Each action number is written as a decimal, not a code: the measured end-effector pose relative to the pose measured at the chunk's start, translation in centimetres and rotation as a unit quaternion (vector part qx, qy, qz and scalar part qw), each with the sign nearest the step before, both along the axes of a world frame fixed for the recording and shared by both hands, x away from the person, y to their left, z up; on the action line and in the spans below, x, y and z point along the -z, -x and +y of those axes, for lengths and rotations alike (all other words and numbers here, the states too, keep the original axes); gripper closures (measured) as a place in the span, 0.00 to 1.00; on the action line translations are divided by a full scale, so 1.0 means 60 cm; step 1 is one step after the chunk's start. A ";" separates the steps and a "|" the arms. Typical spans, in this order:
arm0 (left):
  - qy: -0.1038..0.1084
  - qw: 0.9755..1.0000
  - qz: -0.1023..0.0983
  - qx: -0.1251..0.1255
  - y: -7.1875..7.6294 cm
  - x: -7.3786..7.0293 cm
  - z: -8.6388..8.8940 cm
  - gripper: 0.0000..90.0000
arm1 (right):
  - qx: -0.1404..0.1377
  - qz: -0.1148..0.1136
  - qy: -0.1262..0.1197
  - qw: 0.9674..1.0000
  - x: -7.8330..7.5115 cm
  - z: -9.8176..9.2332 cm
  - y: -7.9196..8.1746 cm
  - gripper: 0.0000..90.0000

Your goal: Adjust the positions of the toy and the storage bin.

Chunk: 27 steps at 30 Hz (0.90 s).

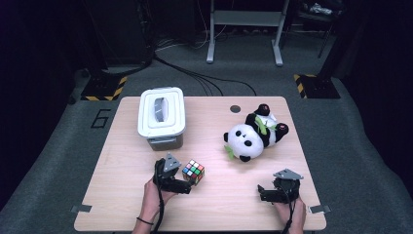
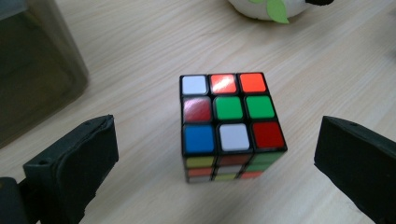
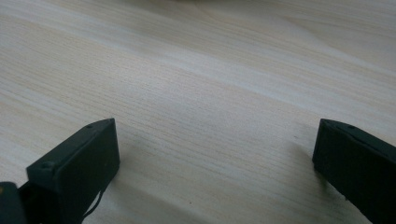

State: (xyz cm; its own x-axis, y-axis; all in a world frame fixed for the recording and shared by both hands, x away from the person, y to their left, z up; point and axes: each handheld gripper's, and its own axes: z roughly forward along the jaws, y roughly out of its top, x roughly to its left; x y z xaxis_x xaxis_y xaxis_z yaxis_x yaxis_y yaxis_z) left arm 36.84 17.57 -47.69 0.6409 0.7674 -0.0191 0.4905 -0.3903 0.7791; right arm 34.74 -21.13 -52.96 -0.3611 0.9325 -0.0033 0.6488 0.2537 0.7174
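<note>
- Puzzle cube [image 1: 193, 171]: multicoloured, three squares by three, standing flat on the wooden table [image 1: 126, 161] toward the near edge, left of centre. In the left gripper view the cube [image 2: 229, 125] shows a top face of white, orange, red, green and blue squares.
- Left gripper [image 1: 181, 181]: held in the person's left hand [image 1: 155, 192] just beside the cube on its near left. Jaws spread wide in the left gripper view, one to each side of the cube, both clear of it (nothing grasped).
- Right gripper [image 1: 265, 191]: held in the person's right hand [image 1: 290, 210] near the table's front right, well apart from the cube. Jaws parted over bare wood in the right gripper view, holding nothing.
- Storage box [image 1: 161, 117]: grey body, white lid with handle, at the far left of the table, behind the cube.
- Plush panda [image 1: 254, 135]: black and white with green leaf trim, lying on its side right of centre, between the box and the right gripper in depth.
</note>
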 end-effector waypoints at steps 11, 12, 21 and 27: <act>-0.022 1.000 0.016 0.003 -0.026 0.031 -0.040 0.00 | 0.000 0.000 0.000 1.000 0.000 0.000 0.000 0.00; -0.017 1.000 0.018 0.007 -0.027 0.033 -0.042 0.01 | 0.000 0.000 0.000 1.000 0.000 0.000 0.000 0.00; -0.044 0.999 0.009 0.011 -0.031 0.050 -0.051 0.27 | 0.000 0.000 0.000 1.000 0.000 0.000 0.000 0.00; -0.038 0.999 0.002 0.005 -0.028 0.054 -0.048 0.38 | 0.000 -0.001 0.001 1.000 0.000 0.000 0.000 0.00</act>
State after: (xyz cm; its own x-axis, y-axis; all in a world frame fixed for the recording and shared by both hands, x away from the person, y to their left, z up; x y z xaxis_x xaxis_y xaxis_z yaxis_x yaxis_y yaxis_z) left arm 38.51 14.70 -50.94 0.6483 0.7605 0.0364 0.4895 -0.4530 0.7451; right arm 34.74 -21.13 -52.96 -0.3613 0.9324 -0.0051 0.6471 0.2546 0.7186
